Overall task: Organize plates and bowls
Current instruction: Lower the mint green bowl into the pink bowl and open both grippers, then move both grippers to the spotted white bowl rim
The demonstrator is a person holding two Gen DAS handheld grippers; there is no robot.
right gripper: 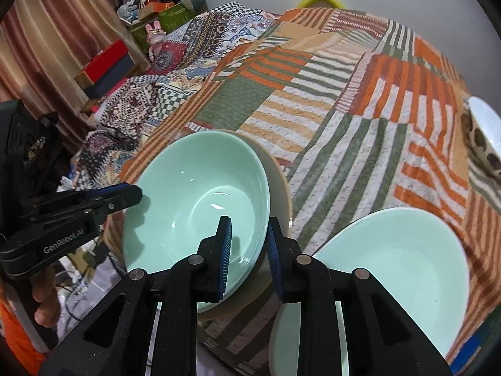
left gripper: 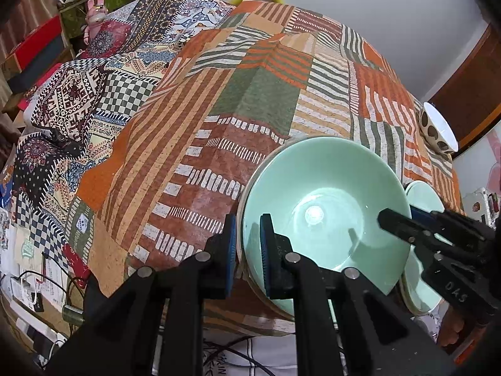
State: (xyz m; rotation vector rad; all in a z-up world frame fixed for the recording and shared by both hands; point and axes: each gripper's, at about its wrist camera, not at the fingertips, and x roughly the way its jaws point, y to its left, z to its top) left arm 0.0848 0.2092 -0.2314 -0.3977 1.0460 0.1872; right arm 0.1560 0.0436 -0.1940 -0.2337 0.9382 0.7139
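Bowl: the green bowl (left gripper: pixel 325 219) sits at lower right of the left wrist view, on the patchwork cloth (left gripper: pixel 250 94), near the table's front edge.
Left gripper: the left gripper (left gripper: pixel 247 250) straddles the bowl's near rim, one finger outside and one inside; the jaws stand close around the wall, but whether they press on it I cannot tell.
Right gripper: the right gripper (right gripper: pixel 249 250) straddles the opposite rim in the same way; grip likewise unclear.
Plate: a green plate (right gripper: pixel 407 266) lies at lower right of the right wrist view, just beside the bowl, not stacked.
Spotted bowl: a spotted bowl (left gripper: pixel 436 131) stands alone at the right edge, well apart.
Progress: judged early; nothing looks stacked or grouped yet.
Left to do: move the bowl, then gather the plate and spotted bowl.
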